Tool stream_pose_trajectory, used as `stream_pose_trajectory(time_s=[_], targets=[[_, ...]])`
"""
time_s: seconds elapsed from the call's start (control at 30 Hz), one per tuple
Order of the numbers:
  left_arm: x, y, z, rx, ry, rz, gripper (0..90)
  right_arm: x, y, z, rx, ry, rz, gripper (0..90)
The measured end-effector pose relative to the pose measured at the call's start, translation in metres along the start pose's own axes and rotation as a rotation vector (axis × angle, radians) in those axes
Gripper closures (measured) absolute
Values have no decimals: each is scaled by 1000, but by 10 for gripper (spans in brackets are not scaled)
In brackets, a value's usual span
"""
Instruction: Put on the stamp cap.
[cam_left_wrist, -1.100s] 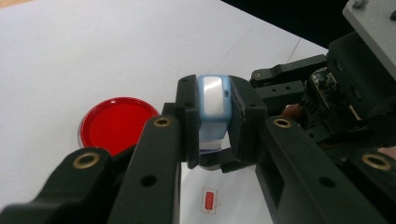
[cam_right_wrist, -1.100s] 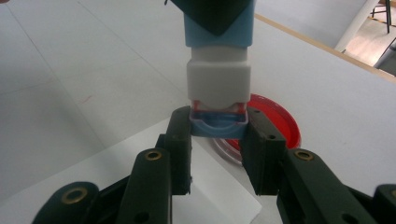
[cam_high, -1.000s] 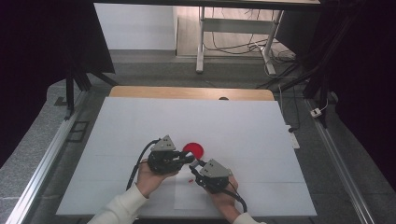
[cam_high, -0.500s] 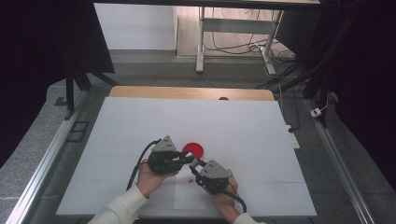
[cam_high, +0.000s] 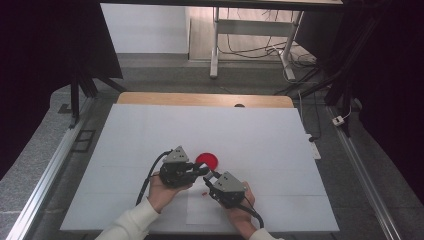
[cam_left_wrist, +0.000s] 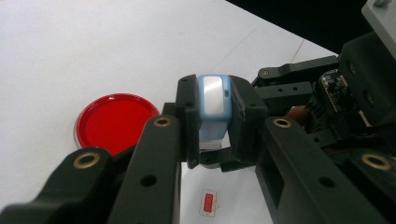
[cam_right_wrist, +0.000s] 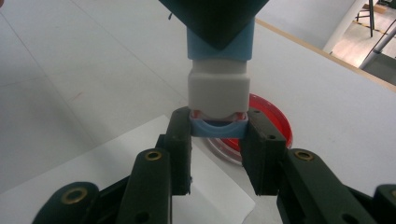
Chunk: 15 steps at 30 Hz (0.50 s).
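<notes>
Both claws gripping blue-white case (red lid beside)

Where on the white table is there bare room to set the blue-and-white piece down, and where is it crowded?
Bare: the white table from the red disc to the wooden far edge, plus both sides. Crowded: near centre, where left gripper and right gripper meet on the blue-and-white piece.

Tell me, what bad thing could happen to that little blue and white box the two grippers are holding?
Both hand-held grippers pinch the small blue and white box above the table. If the left hand-held gripper or the right hand-held gripper pulls unevenly, the box's blue end might pop loose and drop. It could also fall onto the red lid just beneath and knock it aside.
</notes>
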<state>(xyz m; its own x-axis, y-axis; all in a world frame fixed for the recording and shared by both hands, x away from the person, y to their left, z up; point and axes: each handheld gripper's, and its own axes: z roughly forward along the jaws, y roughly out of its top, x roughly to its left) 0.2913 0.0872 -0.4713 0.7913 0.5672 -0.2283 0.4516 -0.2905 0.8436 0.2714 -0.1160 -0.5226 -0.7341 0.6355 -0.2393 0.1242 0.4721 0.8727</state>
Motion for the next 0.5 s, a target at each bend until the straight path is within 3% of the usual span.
stream_pose_trajectory(time_s=[0.5], targets=[[1,-2,2,-9,-18,-36,756,2,-1,-1,-9,-27,-18,646]])
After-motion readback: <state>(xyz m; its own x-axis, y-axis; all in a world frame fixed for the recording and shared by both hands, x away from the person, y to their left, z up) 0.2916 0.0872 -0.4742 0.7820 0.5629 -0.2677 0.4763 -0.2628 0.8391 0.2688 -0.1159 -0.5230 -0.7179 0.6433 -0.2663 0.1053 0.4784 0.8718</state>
